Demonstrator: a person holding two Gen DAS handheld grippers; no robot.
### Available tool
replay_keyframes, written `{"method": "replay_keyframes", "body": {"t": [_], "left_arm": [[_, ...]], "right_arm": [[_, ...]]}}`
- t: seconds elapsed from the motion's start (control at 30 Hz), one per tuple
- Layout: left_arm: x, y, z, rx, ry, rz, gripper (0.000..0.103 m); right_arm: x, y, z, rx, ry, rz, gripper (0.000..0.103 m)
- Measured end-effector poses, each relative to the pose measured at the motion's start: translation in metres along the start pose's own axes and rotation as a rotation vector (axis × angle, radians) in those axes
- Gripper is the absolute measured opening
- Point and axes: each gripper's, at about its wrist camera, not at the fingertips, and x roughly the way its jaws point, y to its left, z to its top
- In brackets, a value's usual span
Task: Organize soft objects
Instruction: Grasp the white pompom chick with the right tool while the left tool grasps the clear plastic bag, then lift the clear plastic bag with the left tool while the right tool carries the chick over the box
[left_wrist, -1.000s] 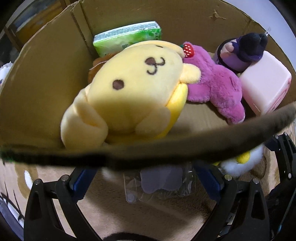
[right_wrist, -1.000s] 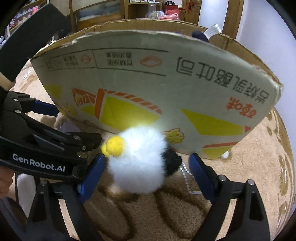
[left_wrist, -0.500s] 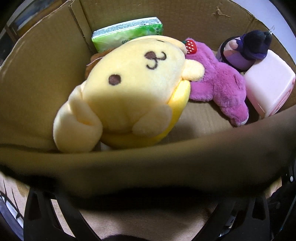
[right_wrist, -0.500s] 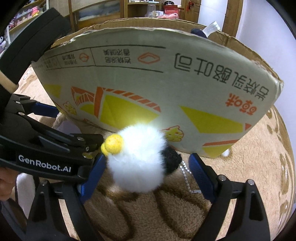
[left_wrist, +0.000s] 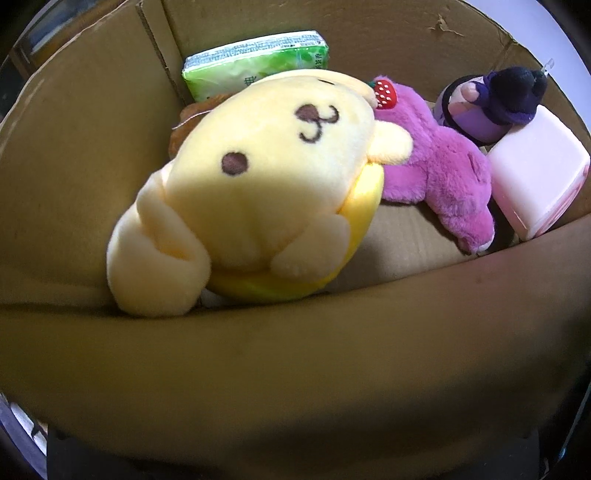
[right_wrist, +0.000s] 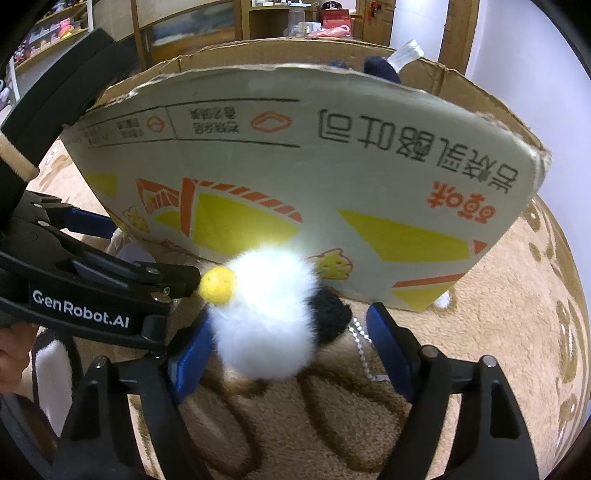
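tan rug (right_wrist: 480, 369): right claw (right_wrist: 291, 350) spread around white pompom (right_wrist: 266, 314) beside box (right_wrist: 332, 166).

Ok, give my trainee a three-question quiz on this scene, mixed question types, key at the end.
1. True or false: the yellow dog plush lies inside the cardboard box.
2. What sits between the right gripper jaws? A) white fluffy keychain toy B) green tissue pack C) pink block
3. Fill in: the white toy rests on the ____, outside the box.

Key: 1 true; 2 A; 3 carpet
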Motion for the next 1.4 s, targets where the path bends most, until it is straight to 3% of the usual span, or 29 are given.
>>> {"method": "replay_keyframes", "body": {"t": [0.33, 0.43, 0.6, 0.83, 0.9, 0.93, 1.03, 1.4], "left_arm": [[0.005, 0.002, 0.003, -0.009, 0.014, 0.001, 0.094], [0.0, 0.008, 0.002, -0.022, 0.018, -0.003, 0.086], [-0.011, 0.018, -0.001, -0.047, 0.028, -0.01, 0.062], [-0.026, 0.032, -0.003, -0.082, 0.037, -0.078, 0.038], [-0.032, 0.037, -0.004, -0.095, 0.03, -0.105, 0.031], [-0.037, 0.041, -0.007, -0.097, 0.026, -0.119, 0.029], [-0.048, 0.04, -0.011, -0.095, 0.011, -0.154, 0.021], [-0.096, 0.024, -0.035, -0.012, -0.115, -0.083, 0.013]], "right_arm": [[-0.006, -0.01, 0.004, -0.009, -0.008, -0.006, 0.083], [-0.005, -0.006, 0.002, -0.015, -0.011, -0.01, 0.083], [-0.005, -0.006, -0.001, 0.008, -0.023, 0.006, 0.083], [-0.014, -0.025, 0.002, 0.133, -0.037, 0.085, 0.083], [-0.014, -0.031, 0.003, 0.179, -0.027, 0.102, 0.072], [-0.013, -0.035, 0.005, 0.191, -0.018, 0.107, 0.056], [-0.012, -0.04, 0.003, 0.204, -0.015, 0.126, 0.054], [-0.05, -0.032, -0.011, 0.192, -0.087, 0.11, 0.052]]}}
